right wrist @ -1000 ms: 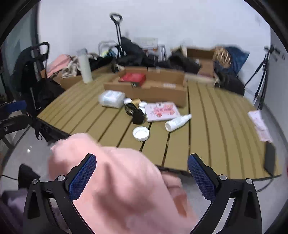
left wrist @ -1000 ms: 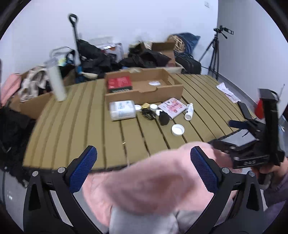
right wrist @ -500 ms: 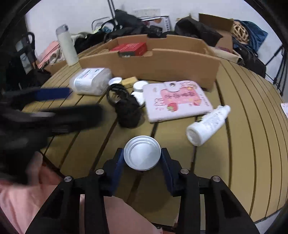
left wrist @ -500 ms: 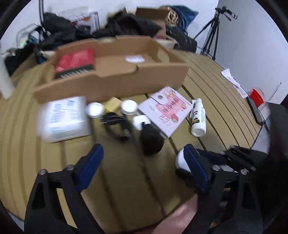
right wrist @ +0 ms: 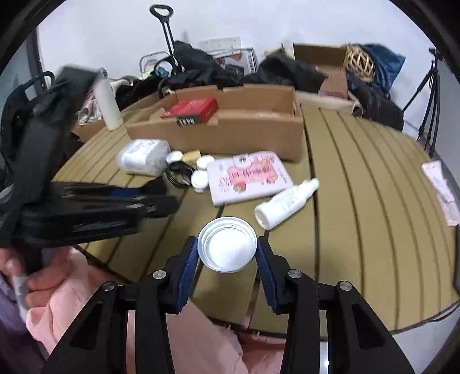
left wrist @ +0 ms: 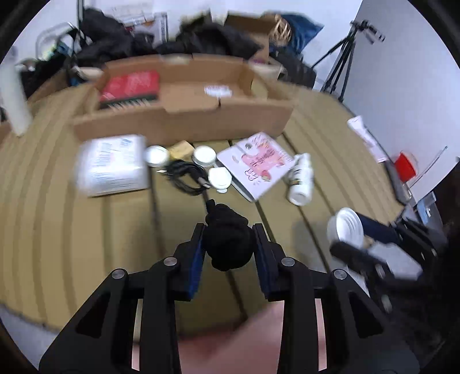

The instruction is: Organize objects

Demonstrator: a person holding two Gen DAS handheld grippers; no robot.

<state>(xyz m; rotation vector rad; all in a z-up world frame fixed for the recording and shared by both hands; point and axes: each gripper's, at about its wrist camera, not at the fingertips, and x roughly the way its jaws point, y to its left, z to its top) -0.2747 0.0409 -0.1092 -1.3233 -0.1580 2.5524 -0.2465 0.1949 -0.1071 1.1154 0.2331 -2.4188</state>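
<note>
On the slatted tan surface [right wrist: 359, 178] sits a loose cluster of small items, with a white wall behind and piled bags, jackets and boxes along the far edge. A tripod [left wrist: 342, 63] stands in the right corner, and a white cylindrical bottle [right wrist: 107, 106] stands upright at far left.

The cardboard box [right wrist: 230, 126] is open-topped and holds a red box [right wrist: 192, 110] at its left end; the rest is mostly bare cardboard apart from a small white label on the floor.

In front of the box: wrapped white pack [right wrist: 142, 156], coiled black cable [left wrist: 187, 178], a few small white round caps, pink printed case [right wrist: 247, 177], white squeeze bottle [right wrist: 286, 201] lying on its side.

Left tool [left wrist: 228, 244]: jaws closing, narrow, black lumpy object [left wrist: 228, 244] between the pads, contact looks made on both sides. It sits near the front edge of the surface.

Right tool [right wrist: 227, 250]: narrow, pads clamped on the rim of a white round lid [right wrist: 227, 244], open side up, above the front edge of the surface.

Only the left view shows a red cup [left wrist: 405, 167] at far right and the lid from the side. Only the right view shows a trolley handle [right wrist: 165, 26], a wicker ball and the hand [right wrist: 31, 273] gripping the left tool's handle, over pink fabric.
</note>
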